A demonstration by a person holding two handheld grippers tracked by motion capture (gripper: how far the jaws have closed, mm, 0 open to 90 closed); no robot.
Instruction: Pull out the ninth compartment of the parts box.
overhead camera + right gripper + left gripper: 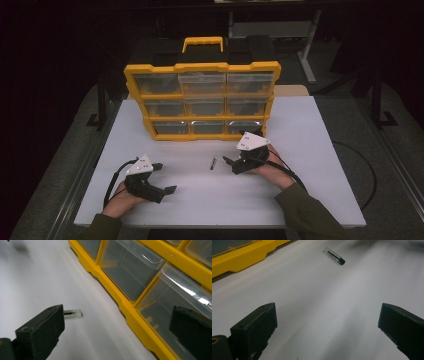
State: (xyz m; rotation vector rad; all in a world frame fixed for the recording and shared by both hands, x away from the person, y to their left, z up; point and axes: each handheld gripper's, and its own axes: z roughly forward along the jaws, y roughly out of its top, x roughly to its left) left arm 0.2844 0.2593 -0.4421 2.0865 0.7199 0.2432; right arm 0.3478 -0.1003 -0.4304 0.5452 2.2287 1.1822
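I hold a gripper in each hand over the white counter (310, 150), and both sets of jaws stand wide apart with nothing between them. My left gripper (167, 177) sits low at the near left of the counter, its jaws pointing toward the middle; from its own camera I look across bare white surface to the small clear vial (334, 255) with a black cap, lying on its side well ahead of me and apart from my jaws. My right gripper (229, 165) is nearer to it: in the high view the vial (212, 163) lies flat on the counter just to the left of my right jaws, between my two grippers and in front of the yellow organizer (202, 66). In the right gripper view the vial (73, 312) peeks out just beyond the tip of one black jaw, resting on the counter; I cannot tell whether that jaw touches it. The other jaw in that view stands in front of the organizer's clear drawers (130, 272), which sit shut in their yellow frame. The organizer stands upright at the far side of the counter, with three rows of three drawers and a yellow handle (202, 42) on top. A dark cable (111, 182) trails from my left gripper back toward my sleeve.
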